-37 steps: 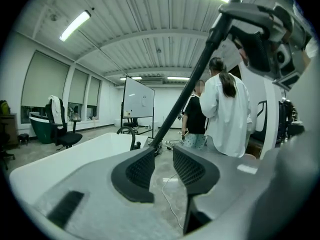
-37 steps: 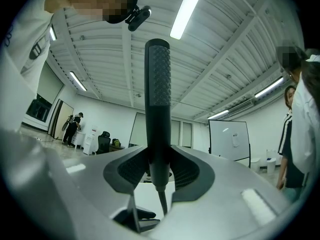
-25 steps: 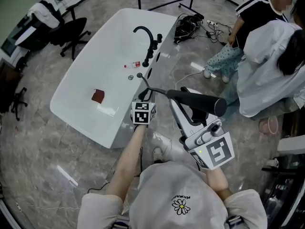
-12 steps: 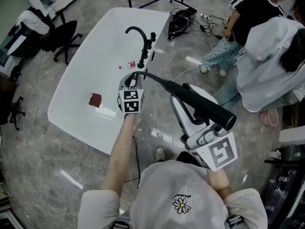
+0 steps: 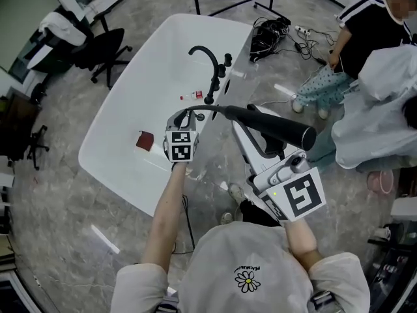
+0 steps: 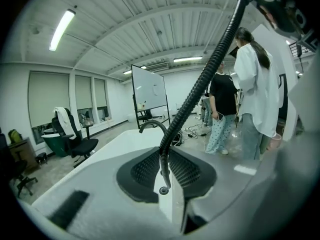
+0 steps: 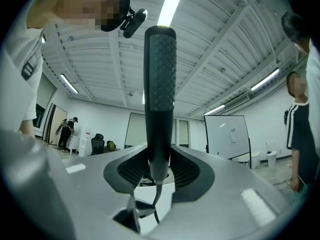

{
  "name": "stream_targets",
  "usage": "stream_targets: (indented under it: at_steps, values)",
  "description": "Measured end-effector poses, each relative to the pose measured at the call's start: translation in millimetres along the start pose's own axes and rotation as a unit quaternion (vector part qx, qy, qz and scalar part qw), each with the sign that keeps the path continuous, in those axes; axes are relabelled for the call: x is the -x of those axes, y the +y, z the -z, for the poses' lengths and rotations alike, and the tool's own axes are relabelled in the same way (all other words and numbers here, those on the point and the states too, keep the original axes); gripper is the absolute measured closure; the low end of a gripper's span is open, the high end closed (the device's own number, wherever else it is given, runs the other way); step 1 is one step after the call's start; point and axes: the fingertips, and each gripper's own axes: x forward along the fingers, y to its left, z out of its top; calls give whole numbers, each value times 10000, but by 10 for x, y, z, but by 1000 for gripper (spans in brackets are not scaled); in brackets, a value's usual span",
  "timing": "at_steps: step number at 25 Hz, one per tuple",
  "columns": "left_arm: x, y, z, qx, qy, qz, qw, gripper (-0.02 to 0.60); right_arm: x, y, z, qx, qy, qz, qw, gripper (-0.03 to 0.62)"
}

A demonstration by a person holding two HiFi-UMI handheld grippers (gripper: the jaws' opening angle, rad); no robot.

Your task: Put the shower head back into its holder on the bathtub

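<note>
The black shower head (image 5: 280, 130) lies roughly level in front of me, with my right gripper (image 5: 253, 134) shut on its ribbed handle (image 7: 160, 84). Its black ribbed hose (image 6: 200, 84) runs left and passes between the pads of my left gripper (image 5: 186, 114). Those jaws have just been closing with the hose between them, and now grip it. The left gripper hangs over the near rim of the white bathtub (image 5: 130, 129), just in front of the black arched faucet (image 5: 210, 60) and the black rim fittings (image 5: 225, 64). I cannot pick out the holder.
A dark red object (image 5: 144, 140) and a small bottle (image 5: 193, 96) lie inside the tub. Two people (image 5: 378, 109) stand to the right. A tangle of cables (image 5: 270, 34) lies on the floor beyond the tub. An office chair (image 5: 98, 47) stands at the left.
Both grippers have moved toward the faucet side of the tub, carrying the shower head and hose. The left gripper now sits over the rim instead of beside the tub.
</note>
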Motion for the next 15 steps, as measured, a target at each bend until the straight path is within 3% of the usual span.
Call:
stream_targets:
  at_steps: [4, 10, 15]
  values:
    - [-233, 90, 99, 112, 81, 7, 9999, 522, -277, -254, 143, -74, 183, -151, 9997, 453]
    - [-681, 98, 225, 1129, -22, -92, 9936, 523, -625, -616, 397, 38, 547, -395, 9977, 453]
    - [-902, -21, 360, 1268, 218, -197, 9915, 522, -834, -833, 524, 98, 741, -628, 9952, 453]
